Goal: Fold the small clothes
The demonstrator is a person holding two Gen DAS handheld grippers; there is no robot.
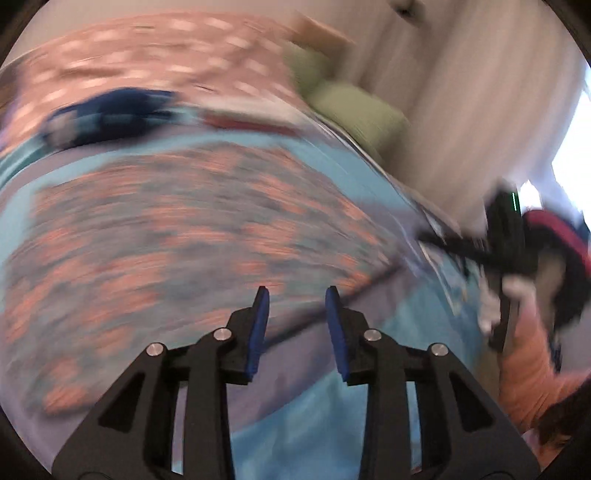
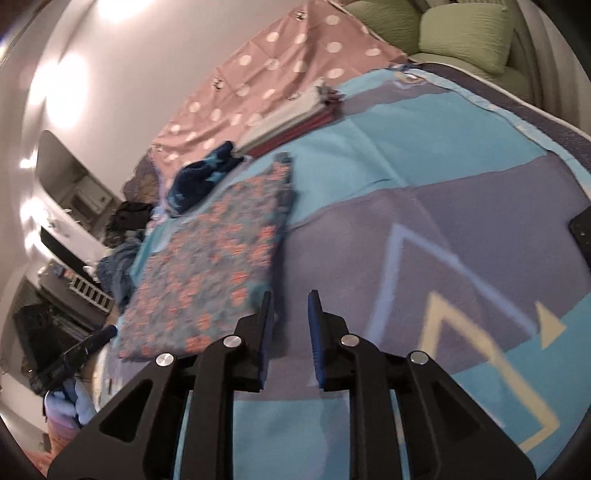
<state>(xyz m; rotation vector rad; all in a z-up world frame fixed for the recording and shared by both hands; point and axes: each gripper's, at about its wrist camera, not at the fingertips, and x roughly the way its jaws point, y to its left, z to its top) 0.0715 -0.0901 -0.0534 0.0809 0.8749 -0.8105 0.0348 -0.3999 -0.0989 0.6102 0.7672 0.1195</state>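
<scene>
From the left wrist, everything beyond the tool is smeared by motion blur. The left gripper [image 1: 297, 291] stands with its blue-padded black fingers [image 1: 258, 332] spread apart and nothing between them. Below and beyond it lies the flat, folded grey-blue cloth with orange-pink flowers [image 1: 177, 236], resting on a light-blue and lilac bed sheet [image 1: 406, 325]. Farther up the bed sits a crumpled dark-blue garment [image 1: 110, 110], and behind that a dusty-pink cover with white dots [image 1: 155, 48]. A pale green cushioned seat [image 1: 351, 107] stands past the bed's edge. At the right edge there is what seems to be the other black tool with an orange sleeve [image 1: 532, 373] below it, though the blur makes this hard to read.

The right wrist view is sharper. The right gripper [image 2: 291, 295] also has its fingers parted, a narrow gap (narrower than the left one's) with nothing pinched in it. The flowered cloth [image 2: 214, 266] lies as a neat rectangle just left of and ahead of the fingertips, apart from them. The dark-blue garment [image 2: 199, 177] is bunched at its far corner, touching it. Beside that is a stack of folded white and maroon fabrics [image 2: 291, 122] at the dotted cover's [image 2: 266, 70] edge. The sheet [image 2: 424, 206] fills the right side, with the green seat [image 2: 461, 33] beyond.
</scene>
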